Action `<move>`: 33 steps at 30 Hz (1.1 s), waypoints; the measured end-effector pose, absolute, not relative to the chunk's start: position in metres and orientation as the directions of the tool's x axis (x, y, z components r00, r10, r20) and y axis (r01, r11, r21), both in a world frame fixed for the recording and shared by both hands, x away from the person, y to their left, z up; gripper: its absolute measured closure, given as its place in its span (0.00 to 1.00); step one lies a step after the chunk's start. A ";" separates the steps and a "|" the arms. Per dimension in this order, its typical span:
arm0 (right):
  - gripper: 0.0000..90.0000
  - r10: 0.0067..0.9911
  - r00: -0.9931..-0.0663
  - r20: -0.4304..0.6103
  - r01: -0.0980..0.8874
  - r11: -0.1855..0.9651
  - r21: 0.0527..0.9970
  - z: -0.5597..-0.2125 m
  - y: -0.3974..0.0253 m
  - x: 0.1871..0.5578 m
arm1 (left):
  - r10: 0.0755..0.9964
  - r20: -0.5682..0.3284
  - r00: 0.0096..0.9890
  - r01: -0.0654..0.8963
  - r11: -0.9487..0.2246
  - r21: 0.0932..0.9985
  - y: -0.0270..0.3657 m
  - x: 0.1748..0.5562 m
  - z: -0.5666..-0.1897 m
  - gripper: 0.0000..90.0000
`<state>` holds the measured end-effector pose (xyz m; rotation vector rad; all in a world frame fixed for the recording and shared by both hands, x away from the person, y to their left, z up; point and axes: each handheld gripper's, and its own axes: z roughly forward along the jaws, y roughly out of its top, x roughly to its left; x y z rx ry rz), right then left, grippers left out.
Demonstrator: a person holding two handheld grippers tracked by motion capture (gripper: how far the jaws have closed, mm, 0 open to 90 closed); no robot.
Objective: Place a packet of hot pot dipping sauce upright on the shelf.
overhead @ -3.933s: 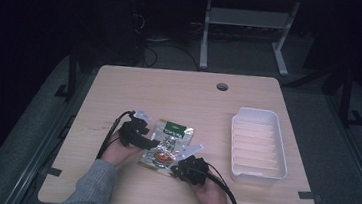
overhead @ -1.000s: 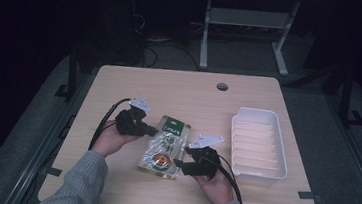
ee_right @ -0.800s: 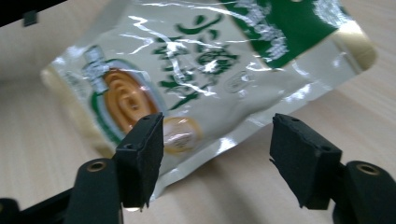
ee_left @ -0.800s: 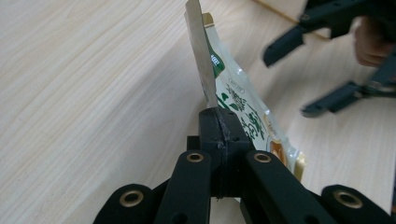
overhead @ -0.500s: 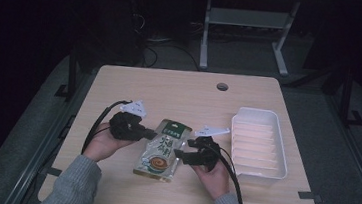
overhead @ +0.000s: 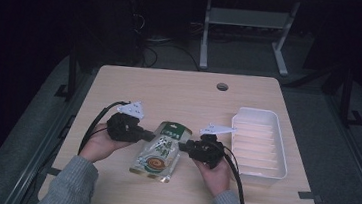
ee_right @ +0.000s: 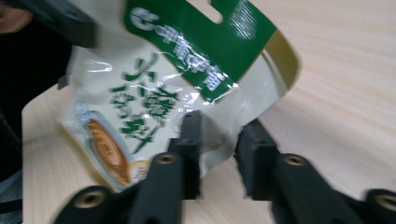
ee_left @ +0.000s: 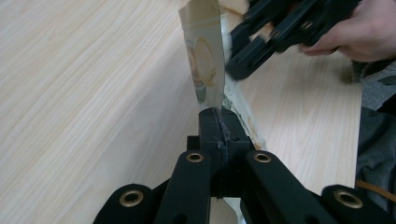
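Compared with one second earlier, the left hand-held gripper (overhead: 146, 135) had stayed clamped on the left edge of the snack pouch (overhead: 158, 151), while the right hand-held gripper (overhead: 183, 146) had swung inward from a position just clear of the pouch to its right edge. In the left gripper view the jaws were pressed fully together on the film of the pouch (ee_left: 204, 60), which rose edge-on from them. In the right gripper view the jaws stood apart at a medium width on either side of the pouch edge (ee_right: 224, 140), not yet closed on it. The pouch was raised off the desk (overhead: 180, 89) at the gripped side, front centre of the desk, between the two hands. This suggested a two-point hold was being set up for lifting or transfer. The white tray (overhead: 280, 163) stood near the right edge of the desk, apart from the pouch, and held nothing.
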<state>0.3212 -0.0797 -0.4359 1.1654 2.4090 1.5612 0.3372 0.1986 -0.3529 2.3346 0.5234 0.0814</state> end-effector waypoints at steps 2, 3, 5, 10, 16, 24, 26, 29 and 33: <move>0.90 0.611 -0.725 0.317 0.537 0.213 0.816 -0.431 -0.079 0.317 | 0.393 -0.089 0.915 0.347 -0.655 0.671 0.201 0.338 -0.354 1.00; 0.95 0.610 -0.732 0.303 0.522 0.217 0.825 -0.429 -0.078 0.315 | 0.397 -0.087 0.914 0.349 -0.657 0.668 0.202 0.337 -0.354 1.00; 0.98 0.600 -0.746 0.289 0.502 0.220 0.836 -0.425 -0.078 0.312 | 0.404 -0.087 0.910 0.354 -0.653 0.669 0.205 0.337 -0.354 1.00; 0.99 0.583 -0.770 0.260 0.463 0.229 0.856 -0.414 -0.078 0.305 | 0.407 -0.094 0.909 0.360 -0.649 0.670 0.213 0.335 -0.355 1.00; 1.00 0.565 -0.801 0.197 0.403 0.265 0.876 -0.397 -0.079 0.294 | 0.395 -0.099 0.914 0.354 -0.650 0.673 0.215 0.330 -0.356 1.00; 1.00 0.531 -0.835 0.148 0.359 0.319 0.877 -0.386 -0.085 0.285 | 0.361 -0.114 0.926 0.337 -0.650 0.681 0.211 0.322 -0.363 0.99; 1.00 0.515 -0.846 0.135 0.345 0.337 0.876 -0.385 -0.086 0.282 | 0.356 -0.106 0.929 0.328 -0.655 0.680 0.211 0.321 -0.363 0.99; 0.98 0.488 -0.862 0.139 0.344 0.361 0.867 -0.383 -0.086 0.281 | 0.345 -0.093 0.934 0.313 -0.666 0.677 0.210 0.318 -0.363 1.00; 0.86 0.437 -0.881 0.179 0.362 0.382 0.850 -0.379 -0.082 0.287 | 0.326 -0.090 0.941 0.296 -0.666 0.684 0.207 0.313 -0.362 1.00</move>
